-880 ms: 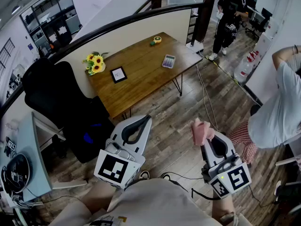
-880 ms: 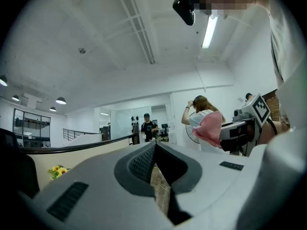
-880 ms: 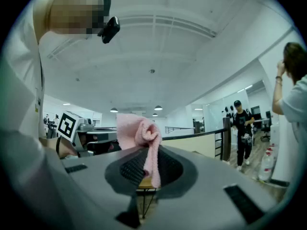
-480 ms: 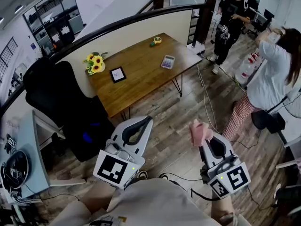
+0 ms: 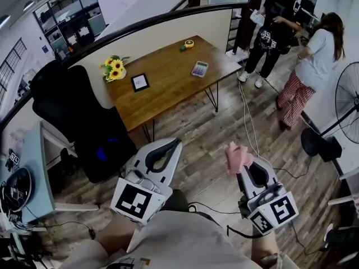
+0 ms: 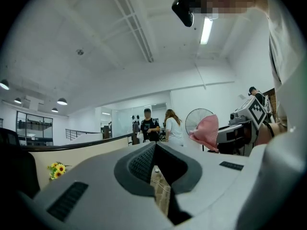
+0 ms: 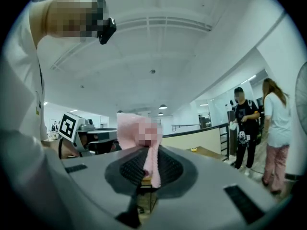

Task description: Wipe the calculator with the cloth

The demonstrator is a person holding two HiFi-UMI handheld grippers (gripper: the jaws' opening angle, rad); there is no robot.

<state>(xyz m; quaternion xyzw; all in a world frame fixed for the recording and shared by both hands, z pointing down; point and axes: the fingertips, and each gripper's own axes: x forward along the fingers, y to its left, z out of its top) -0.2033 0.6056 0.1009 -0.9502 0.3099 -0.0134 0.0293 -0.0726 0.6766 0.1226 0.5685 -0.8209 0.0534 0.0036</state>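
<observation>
The calculator lies near the right end of a wooden table, far ahead of both grippers. My right gripper is shut on a pink cloth, held up over the wood floor; the cloth bunches above the jaws. In the right gripper view the cloth hangs between the dark pads of the right gripper. My left gripper is raised beside it, shut, with nothing between its fingers. The left gripper view shows its own left gripper and, to the right, the cloth.
On the table stand sunflowers, a small black frame and a yellow tape roll. A black chair stands at the left. Two people stand at the far right, by a floor fan. Cables cross the floor.
The person in the white top walked from my near right to the far right, beside the person in black. Both grippers have stayed almost still, the cloth still held.
</observation>
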